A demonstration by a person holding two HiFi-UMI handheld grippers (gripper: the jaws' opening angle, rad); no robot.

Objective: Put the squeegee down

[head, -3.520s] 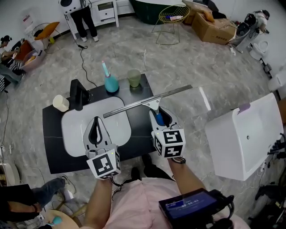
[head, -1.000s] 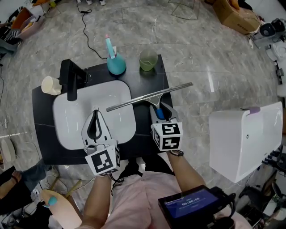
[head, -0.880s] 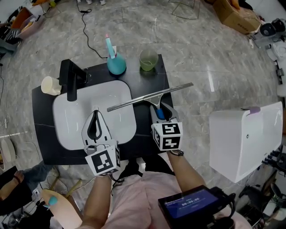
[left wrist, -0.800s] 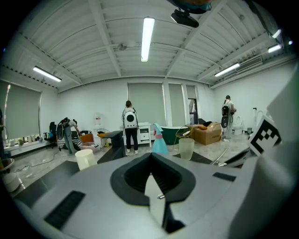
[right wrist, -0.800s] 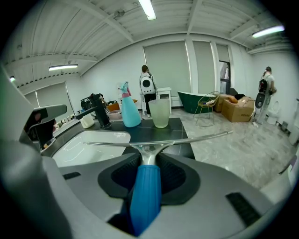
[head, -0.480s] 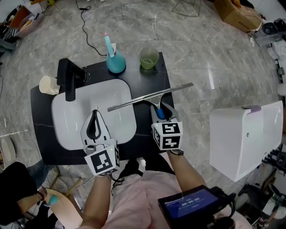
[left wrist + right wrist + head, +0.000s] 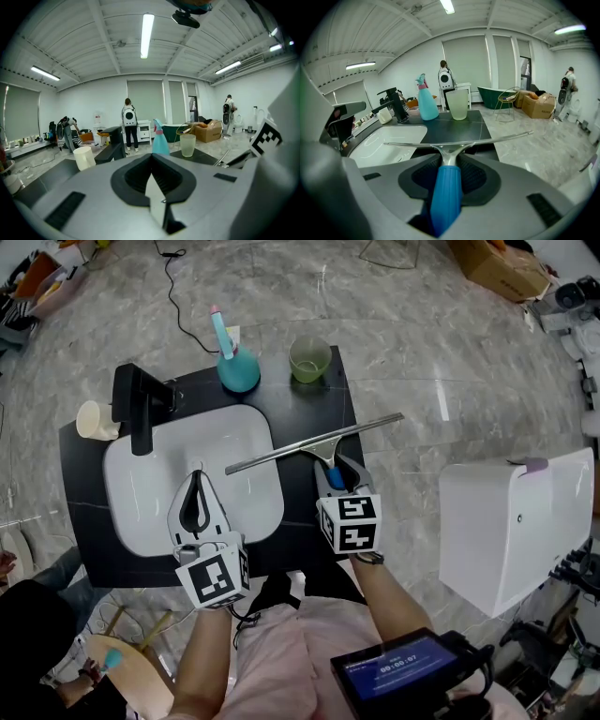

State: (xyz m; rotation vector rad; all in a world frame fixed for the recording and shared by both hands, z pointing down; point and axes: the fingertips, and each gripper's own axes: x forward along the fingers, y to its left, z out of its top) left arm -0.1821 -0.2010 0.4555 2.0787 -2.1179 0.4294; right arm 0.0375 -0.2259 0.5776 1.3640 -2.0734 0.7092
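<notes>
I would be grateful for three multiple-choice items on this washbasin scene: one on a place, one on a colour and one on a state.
1. Where does the translucent green plastic cup stand?
A. in the white basin
B. on the black countertop, right of the teal spray bottle in the head view
C. on the floor

2. What colour is the handle of the metal-bladed squeegee?
A. red
B. yellow
C. blue

3. How do the left gripper's jaws stand?
A. together, with nothing between them
B. closed on a cup
C. wide apart round the tap

Answers:
1 B, the cup sits on the dark top beside the bottle.
2 C, the right gripper's jaws clamp a blue grip.
3 A, the left gripper view shows them meeting, empty.
</notes>
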